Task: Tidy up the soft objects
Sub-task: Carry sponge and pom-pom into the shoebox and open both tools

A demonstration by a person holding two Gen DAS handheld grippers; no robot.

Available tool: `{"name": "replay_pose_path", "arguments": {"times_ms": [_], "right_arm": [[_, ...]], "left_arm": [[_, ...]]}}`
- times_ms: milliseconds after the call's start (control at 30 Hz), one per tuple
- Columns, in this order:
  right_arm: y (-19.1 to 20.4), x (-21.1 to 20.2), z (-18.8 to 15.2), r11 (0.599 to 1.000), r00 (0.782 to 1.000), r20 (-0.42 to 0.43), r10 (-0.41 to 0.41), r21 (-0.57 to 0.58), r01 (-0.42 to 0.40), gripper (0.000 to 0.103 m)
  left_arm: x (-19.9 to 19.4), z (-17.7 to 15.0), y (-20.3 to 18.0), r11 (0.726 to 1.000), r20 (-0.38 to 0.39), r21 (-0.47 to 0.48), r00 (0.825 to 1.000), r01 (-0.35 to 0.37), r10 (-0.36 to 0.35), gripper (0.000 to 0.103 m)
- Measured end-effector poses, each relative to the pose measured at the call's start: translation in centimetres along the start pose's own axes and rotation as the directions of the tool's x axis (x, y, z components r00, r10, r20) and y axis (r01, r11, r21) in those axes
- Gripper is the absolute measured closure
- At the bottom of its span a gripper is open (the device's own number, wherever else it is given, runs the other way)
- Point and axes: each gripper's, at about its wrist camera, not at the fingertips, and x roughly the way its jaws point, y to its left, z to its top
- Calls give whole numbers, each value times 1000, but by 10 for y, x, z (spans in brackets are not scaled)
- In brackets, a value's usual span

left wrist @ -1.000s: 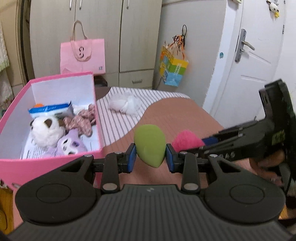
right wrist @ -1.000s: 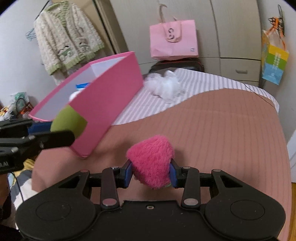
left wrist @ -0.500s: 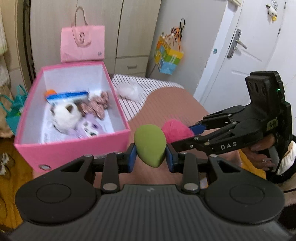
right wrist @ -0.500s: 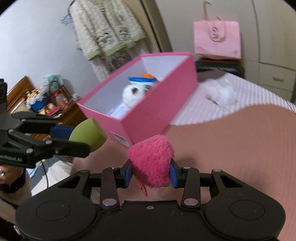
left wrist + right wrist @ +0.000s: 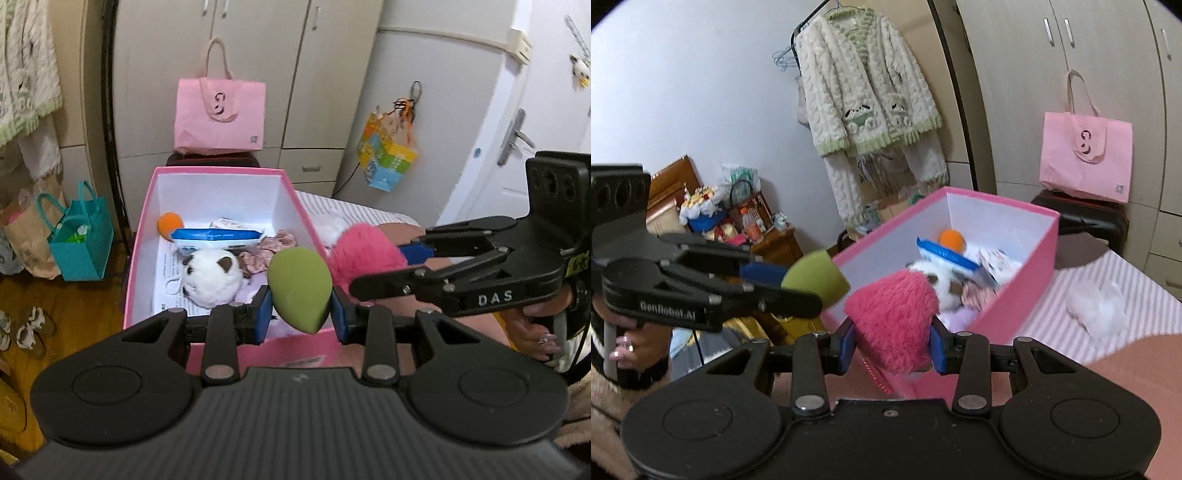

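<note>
My left gripper (image 5: 300, 314) is shut on a green egg-shaped sponge (image 5: 300, 290), held over the near end of the pink box (image 5: 218, 170). My right gripper (image 5: 892, 349) is shut on a fluffy pink plush (image 5: 892, 326), just above the box's near corner. In the right wrist view the green sponge (image 5: 816, 277) hangs left of the pink box (image 5: 1027, 273). In the left wrist view the pink plush (image 5: 364, 251) sits over the box's right wall. Inside lie a white plush animal (image 5: 212, 282), a blue packet (image 5: 218, 238), an orange ball (image 5: 170, 223) and a floral fabric piece (image 5: 275, 247).
The box stands on a bed with a brown and striped cover (image 5: 1126, 354). A white fluff ball (image 5: 1097, 306) lies on the stripes. A pink tote (image 5: 219, 118) sits behind the box, a teal bag (image 5: 81, 240) on the floor, a fleece jacket (image 5: 868, 92) on a rack.
Both grippers rose and moved toward the box with their objects still gripped. The box interior has come into fuller view from above; the right gripper rolled.
</note>
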Motion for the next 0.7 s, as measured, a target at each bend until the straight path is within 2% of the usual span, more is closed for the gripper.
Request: {"name": "replay_pose_path", "arguments": {"times_ms": [133,300,433,567,667,700], "right_arm": [[-1,21,14,998,998,29,-52,-28,53,58],[-5,50,23,989,993,25,-119,-84,121,58],[-9,73,21,959,977,6,-211,-192,208,57],[-22,91,21,951,969,-36,-245,-205,233,57],[-27,98,21,949,969,-51,-243,-218,227,54],[-26,98,21,947,971,-41,-235,-234,219,49]], "left_arm": [[18,5,16,998,-1,-24,999,-51,51,70],[51,4,39,995,-58,-61,995,-83,79,70],[76,2,50,992,-106,-51,988,-119,114,70],[92,4,54,979,-110,-1,973,-202,201,70],[92,6,56,975,-105,-7,970,-221,219,67],[90,6,57,975,-97,-12,971,-221,219,66]]}}
